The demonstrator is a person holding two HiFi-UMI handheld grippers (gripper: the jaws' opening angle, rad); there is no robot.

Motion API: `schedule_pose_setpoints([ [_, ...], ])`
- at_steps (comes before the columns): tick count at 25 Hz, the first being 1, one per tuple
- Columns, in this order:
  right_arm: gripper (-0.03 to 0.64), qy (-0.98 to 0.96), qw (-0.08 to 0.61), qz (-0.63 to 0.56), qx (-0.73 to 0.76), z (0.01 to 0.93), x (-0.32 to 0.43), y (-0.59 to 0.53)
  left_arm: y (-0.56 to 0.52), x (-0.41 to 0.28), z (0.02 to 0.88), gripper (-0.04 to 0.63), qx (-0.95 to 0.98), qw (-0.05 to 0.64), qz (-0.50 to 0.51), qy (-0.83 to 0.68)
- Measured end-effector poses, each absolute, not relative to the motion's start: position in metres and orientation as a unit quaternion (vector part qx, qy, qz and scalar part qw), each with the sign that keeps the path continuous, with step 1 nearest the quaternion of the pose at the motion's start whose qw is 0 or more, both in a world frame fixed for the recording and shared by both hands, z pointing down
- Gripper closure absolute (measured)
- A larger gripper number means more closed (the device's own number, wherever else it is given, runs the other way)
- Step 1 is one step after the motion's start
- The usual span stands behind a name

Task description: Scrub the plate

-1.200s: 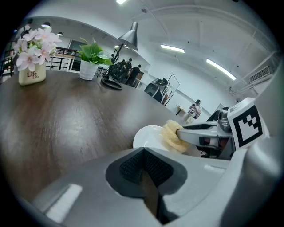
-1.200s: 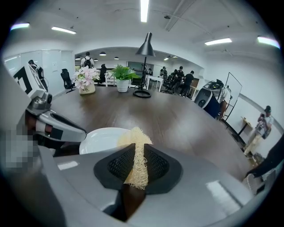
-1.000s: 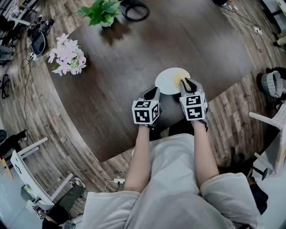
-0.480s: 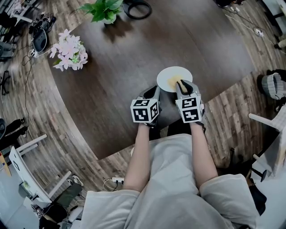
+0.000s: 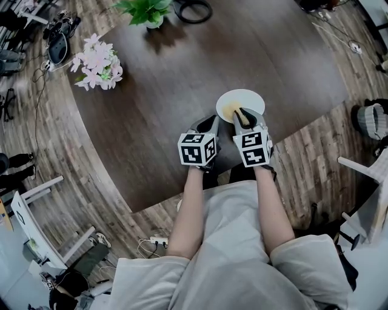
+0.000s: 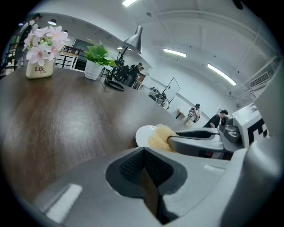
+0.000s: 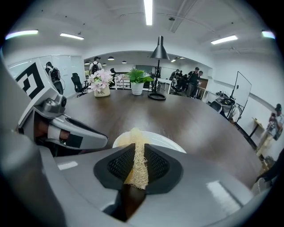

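Dark wood table [image 5: 157, 91] fills most of the head view, with plank floor around it. A white plate [image 5: 248, 98] lies near the table's edge closest to the person. The right gripper [image 5: 244, 114] is clenched on a yellowish fibrous scrubber [image 7: 136, 155], which sticks out past its jaws and sits over the near part of the plate. The left gripper [image 6: 144, 167] has its jaws pressed together with nothing between them, and it hangs just beside the plate's left side, close to the right gripper. Pink flowers [image 5: 97, 60] and a green plant [image 5: 145, 11] stand at the table's far side, well apart from the plate.
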State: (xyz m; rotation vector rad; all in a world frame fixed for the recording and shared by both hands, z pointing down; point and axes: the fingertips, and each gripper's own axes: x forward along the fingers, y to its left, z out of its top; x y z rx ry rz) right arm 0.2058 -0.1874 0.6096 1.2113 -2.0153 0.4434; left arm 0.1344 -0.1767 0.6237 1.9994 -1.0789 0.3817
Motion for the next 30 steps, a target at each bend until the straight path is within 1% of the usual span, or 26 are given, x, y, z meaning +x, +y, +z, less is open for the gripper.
schedule_pose_setpoints([
  [14, 0.532, -0.796, 0.367, 0.163, 0.452, 0.611, 0.185, -0.192, -0.176, 0.134, 0.619, 0.595, 0.796, 0.406, 0.136, -0.427],
  [30, 0.534, -0.809, 0.371, 0.149, 0.43, 0.614, 0.164, -0.219, -0.174, 0.141, 0.624, 0.595, 0.8, 0.403, 0.17, -0.41],
])
